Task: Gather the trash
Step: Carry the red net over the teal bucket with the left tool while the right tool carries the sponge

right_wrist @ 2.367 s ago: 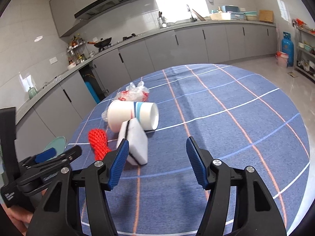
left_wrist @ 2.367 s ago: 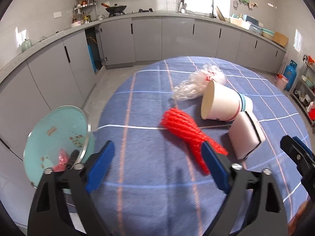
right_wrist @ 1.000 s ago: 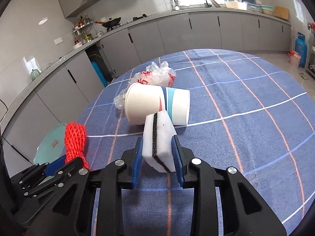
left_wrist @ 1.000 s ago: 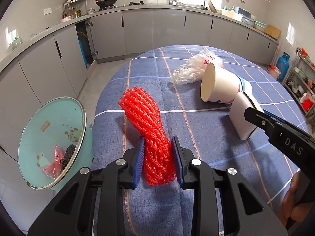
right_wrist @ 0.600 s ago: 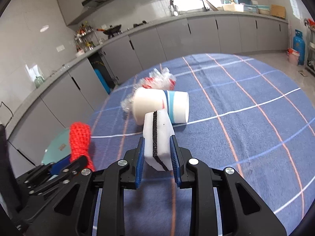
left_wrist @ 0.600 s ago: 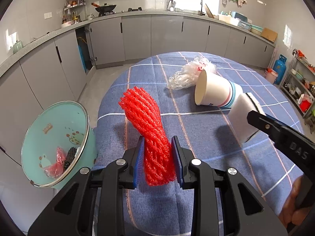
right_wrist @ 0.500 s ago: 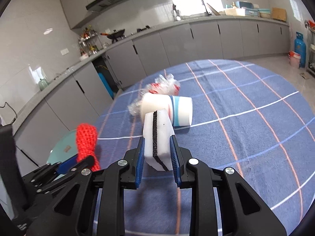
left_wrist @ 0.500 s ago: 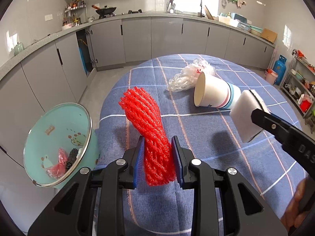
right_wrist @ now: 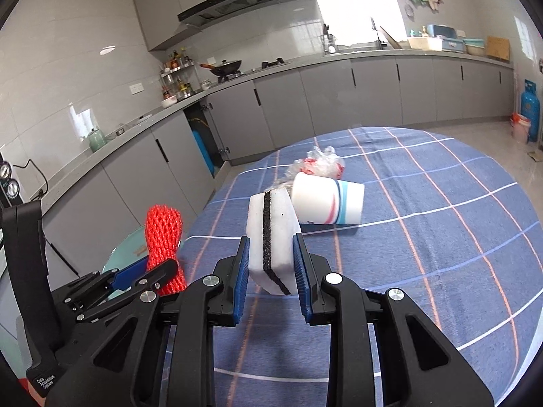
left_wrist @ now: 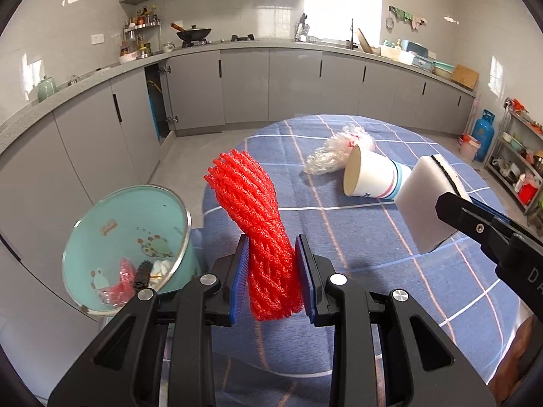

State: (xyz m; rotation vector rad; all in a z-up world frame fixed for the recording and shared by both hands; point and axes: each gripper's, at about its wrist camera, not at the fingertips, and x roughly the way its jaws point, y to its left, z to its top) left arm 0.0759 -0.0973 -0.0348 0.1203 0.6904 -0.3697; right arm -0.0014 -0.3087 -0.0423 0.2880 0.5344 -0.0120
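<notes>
My left gripper (left_wrist: 271,261) is shut on a red foam net sleeve (left_wrist: 258,217), which stands up between the blue pads above the table's left edge. My right gripper (right_wrist: 269,261) is shut on a white sponge with a black middle layer (right_wrist: 271,234), lifted off the cloth; the sponge (left_wrist: 427,200) also shows at the right of the left wrist view. A white paper cup (left_wrist: 371,176) lies on its side on the blue checked tablecloth (left_wrist: 356,230), with a crumpled clear plastic bag (left_wrist: 336,154) just behind it. A teal trash bin (left_wrist: 135,224) stands on the floor at lower left.
The bin holds red wrapping and some dark and white scraps (left_wrist: 135,276). Grey kitchen cabinets (left_wrist: 271,88) run around the room behind the round table. A blue gas cylinder (left_wrist: 483,134) and a metal rack (left_wrist: 522,166) stand at the far right.
Both grippers rose with their loads: the sponge came up off the cloth, and the red net sleeve lifted higher. The cup and bag stayed where they lay.
</notes>
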